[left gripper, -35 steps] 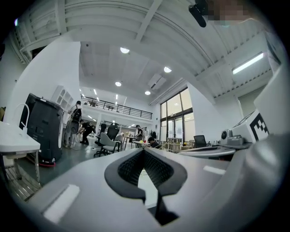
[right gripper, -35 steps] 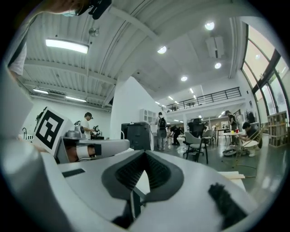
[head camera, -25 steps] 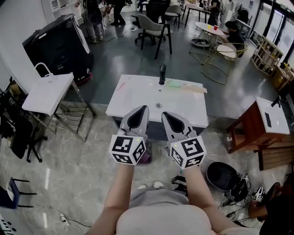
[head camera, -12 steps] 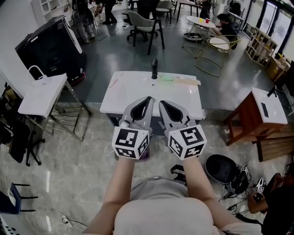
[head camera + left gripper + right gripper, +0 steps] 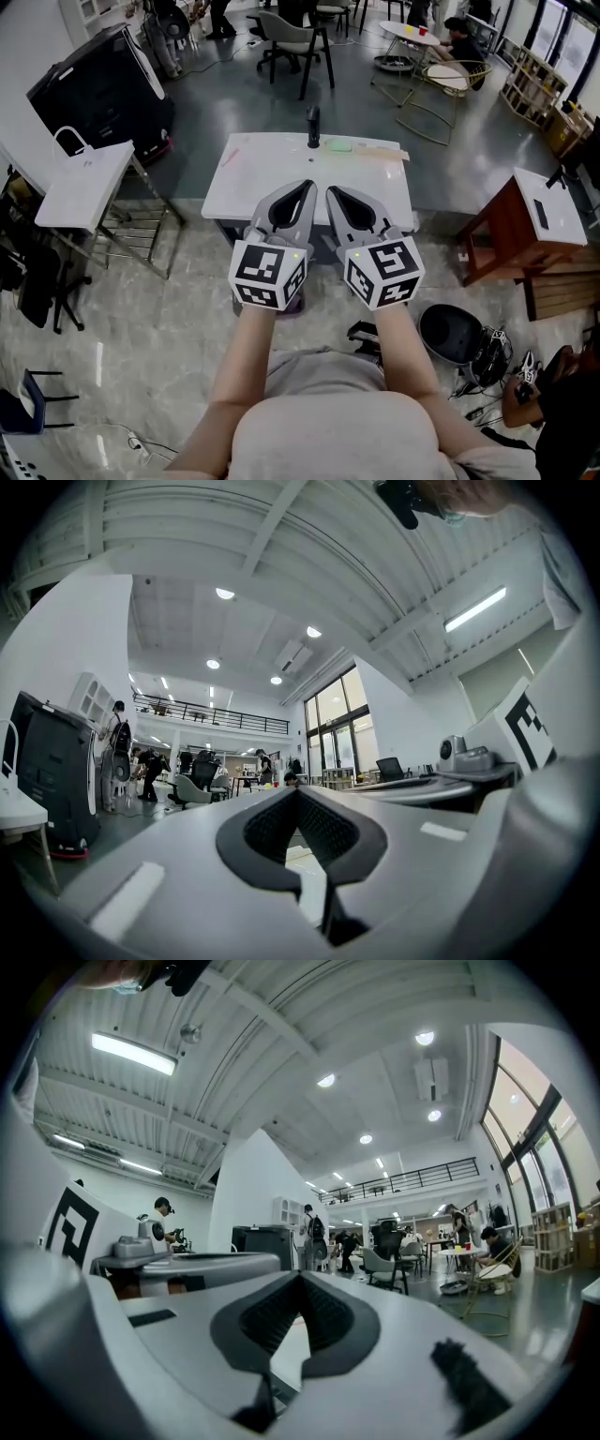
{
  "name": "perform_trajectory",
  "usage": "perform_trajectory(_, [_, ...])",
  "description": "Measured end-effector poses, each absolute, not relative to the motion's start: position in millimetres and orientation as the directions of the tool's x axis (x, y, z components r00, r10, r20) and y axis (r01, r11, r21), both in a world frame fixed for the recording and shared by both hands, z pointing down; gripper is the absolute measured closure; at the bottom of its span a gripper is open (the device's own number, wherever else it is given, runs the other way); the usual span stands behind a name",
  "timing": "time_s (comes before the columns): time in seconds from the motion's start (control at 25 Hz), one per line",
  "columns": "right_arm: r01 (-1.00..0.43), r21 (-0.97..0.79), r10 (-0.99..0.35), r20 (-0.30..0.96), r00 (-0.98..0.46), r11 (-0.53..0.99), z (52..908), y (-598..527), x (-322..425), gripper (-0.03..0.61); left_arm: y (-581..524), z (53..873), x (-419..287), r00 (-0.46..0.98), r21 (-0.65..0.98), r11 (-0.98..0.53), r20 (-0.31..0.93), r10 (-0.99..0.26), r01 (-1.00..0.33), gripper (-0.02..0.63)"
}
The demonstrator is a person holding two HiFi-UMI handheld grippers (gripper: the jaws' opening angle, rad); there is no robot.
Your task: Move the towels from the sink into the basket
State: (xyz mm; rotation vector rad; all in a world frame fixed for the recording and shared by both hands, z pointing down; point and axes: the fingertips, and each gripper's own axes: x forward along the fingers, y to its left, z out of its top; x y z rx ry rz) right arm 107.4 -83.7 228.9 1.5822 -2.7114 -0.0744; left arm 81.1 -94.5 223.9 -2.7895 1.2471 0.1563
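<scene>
The white sink (image 5: 251,180) stands ahead of me with a dark tap (image 5: 313,127) at its far edge. A pale green towel (image 5: 339,145) and a beige towel (image 5: 382,153) lie flat on the far rim, right of the tap. My left gripper (image 5: 302,187) and right gripper (image 5: 334,193) are held side by side at the sink's near edge, pointing roughly level. Both are shut with nothing between the jaws. The left gripper view shows the left gripper (image 5: 297,791) with its tips together, and in the right gripper view the right gripper (image 5: 300,1277) looks the same.
A white container with a handle (image 5: 82,178) sits on a metal rack at the left. A large black machine (image 5: 98,89) stands behind it. A wooden stool (image 5: 525,234) and a black round bin (image 5: 450,335) are on the right. Chairs, tables and people fill the far room.
Both grippers have moved a little toward the sink, the left one more, and their tips now overlap its near edge. The jaws stayed shut.
</scene>
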Motion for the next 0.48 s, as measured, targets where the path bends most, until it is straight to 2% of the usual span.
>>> perform_trajectory(0.48, [-0.874, 0.052, -0.873, -0.034, -0.486, 0.484, 225.7, -87.9, 107.5, 0.563, -100.3, 218.7, 80.2, 0.664, -0.030, -0.667, -0.137, -0.735, -0.745, 0.607])
